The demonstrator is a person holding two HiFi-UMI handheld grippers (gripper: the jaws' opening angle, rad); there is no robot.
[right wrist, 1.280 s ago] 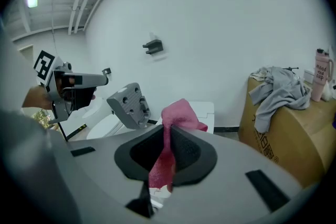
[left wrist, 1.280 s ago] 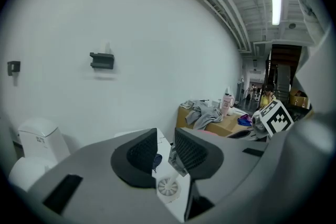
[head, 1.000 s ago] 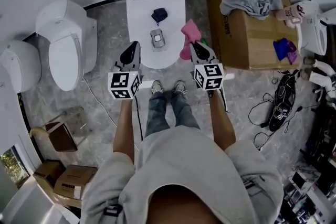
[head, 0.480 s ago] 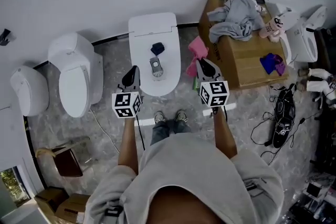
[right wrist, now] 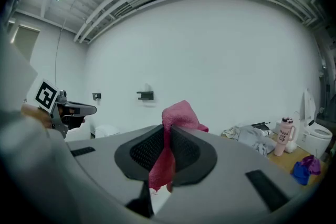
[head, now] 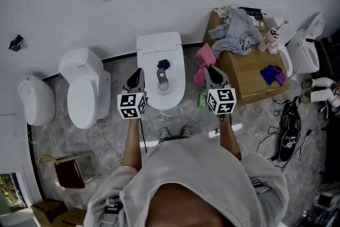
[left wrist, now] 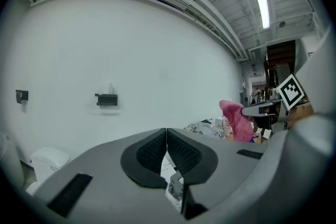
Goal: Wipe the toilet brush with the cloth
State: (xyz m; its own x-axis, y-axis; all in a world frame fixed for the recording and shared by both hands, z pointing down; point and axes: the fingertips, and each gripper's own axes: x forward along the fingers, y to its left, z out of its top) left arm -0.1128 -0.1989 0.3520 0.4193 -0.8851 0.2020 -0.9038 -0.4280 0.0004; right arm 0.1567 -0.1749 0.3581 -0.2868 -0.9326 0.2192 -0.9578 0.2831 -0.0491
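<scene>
My right gripper is shut on a pink cloth, held in the air to the right of a white toilet with its lid down. In the right gripper view the cloth sticks out above and hangs below the closed pads. My left gripper is shut with nothing in it, level with the toilet's left side; its pads meet. On the toilet lid lie a small dark object and a grey object. I cannot make out a toilet brush.
A cardboard box with heaped clothes stands to the right, a green bottle on the floor beside it. Two more toilets stand to the left, another at far right. Cables and shoes lie on the right floor.
Both grippers have risen well above the toilet and now point nearly level at the wall. The pink cloth stays in the right gripper. The left stays shut.
</scene>
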